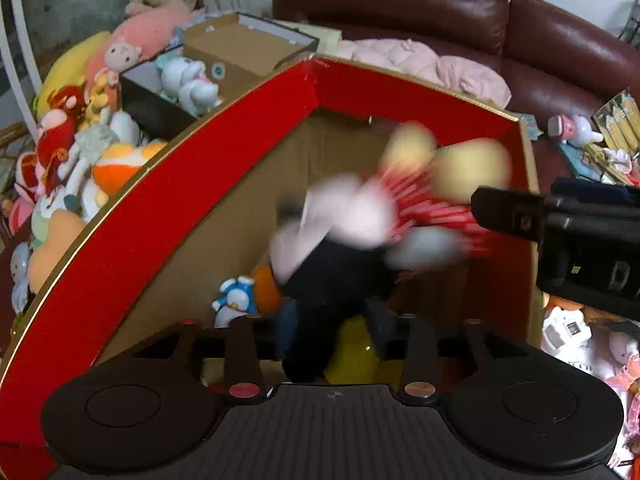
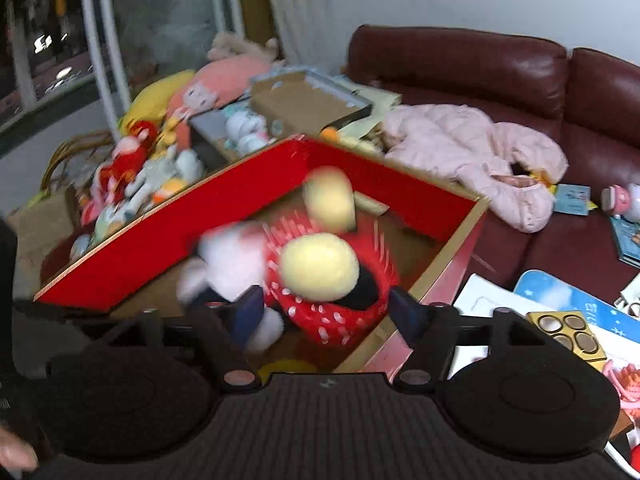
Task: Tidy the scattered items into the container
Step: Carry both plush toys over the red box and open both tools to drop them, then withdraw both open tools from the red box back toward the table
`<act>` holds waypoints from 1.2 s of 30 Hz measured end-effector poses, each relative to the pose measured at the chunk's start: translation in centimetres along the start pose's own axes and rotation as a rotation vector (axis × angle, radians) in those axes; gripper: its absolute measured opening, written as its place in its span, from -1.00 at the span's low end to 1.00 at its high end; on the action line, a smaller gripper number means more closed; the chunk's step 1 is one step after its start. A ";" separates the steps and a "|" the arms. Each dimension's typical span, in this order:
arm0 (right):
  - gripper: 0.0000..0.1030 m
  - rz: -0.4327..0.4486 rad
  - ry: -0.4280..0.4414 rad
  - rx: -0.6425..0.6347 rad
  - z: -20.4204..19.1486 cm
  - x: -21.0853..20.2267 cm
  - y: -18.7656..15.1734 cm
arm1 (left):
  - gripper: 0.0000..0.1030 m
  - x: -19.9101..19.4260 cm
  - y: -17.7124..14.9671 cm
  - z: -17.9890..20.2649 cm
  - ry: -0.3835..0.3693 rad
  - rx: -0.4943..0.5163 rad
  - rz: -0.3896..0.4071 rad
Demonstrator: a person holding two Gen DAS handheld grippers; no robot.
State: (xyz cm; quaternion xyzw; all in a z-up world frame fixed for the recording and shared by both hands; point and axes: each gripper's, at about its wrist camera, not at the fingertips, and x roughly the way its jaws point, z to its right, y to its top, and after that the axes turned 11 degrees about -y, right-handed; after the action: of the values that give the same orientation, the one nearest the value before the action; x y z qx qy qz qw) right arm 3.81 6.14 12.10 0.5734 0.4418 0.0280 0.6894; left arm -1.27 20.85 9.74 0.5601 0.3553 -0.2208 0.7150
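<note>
A large cardboard box with red flaps (image 1: pixel 224 168) stands open below both grippers; it also shows in the right wrist view (image 2: pixel 168 236). A plush doll with a red polka-dot skirt, yellow shoes and white hands (image 2: pixel 324 280) is blurred in mid-air over the box, loose between the spread fingers of my right gripper (image 2: pixel 328 312), which is open. In the left wrist view the same doll (image 1: pixel 400 208) is blurred above the box floor. My left gripper (image 1: pixel 332 344) is open and empty above the box. A small blue-and-white figure (image 1: pixel 234 300) lies inside.
A heap of plush toys (image 1: pixel 80 152) lies left of the box. A dark red sofa (image 1: pixel 560 52) with a pink jacket (image 2: pixel 472 148) is behind. Books and small toys (image 2: pixel 568 320) lie to the right. The right gripper's body (image 1: pixel 568 232) reaches in from the right.
</note>
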 end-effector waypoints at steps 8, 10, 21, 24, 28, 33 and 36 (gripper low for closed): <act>0.59 -0.003 -0.037 0.033 3.6 -1.2 -1.6 | 0.59 -0.9 0.3 2.8 -0.025 0.095 0.054; 0.59 -0.005 -0.050 0.050 4.5 -1.5 -1.8 | 0.59 -1.2 0.2 3.4 -0.033 0.103 0.060; 0.58 -0.045 -0.136 0.114 9.6 -3.0 -4.6 | 0.62 -3.5 -1.1 10.3 -0.134 0.237 0.065; 0.58 -0.064 -0.162 0.138 11.2 -3.2 -5.6 | 0.65 -3.6 -2.1 12.6 -0.158 0.286 0.051; 0.56 -0.092 -0.184 0.169 13.0 -3.5 -7.1 | 0.68 -2.4 -3.7 15.1 -0.177 0.330 0.000; 0.56 -0.128 -0.200 0.196 14.6 -3.5 -8.9 | 0.68 0.0 -6.4 17.3 -0.185 0.362 -0.083; 0.55 -0.148 -0.198 0.208 15.2 -3.2 -9.6 | 0.68 1.9 -8.1 17.7 -0.161 0.367 -0.130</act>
State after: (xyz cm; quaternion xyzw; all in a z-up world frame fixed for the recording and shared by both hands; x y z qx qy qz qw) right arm 7.13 -10.56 5.39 0.6074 0.4131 -0.1256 0.6668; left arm -1.24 1.83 5.23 0.6373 0.2862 -0.3718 0.6113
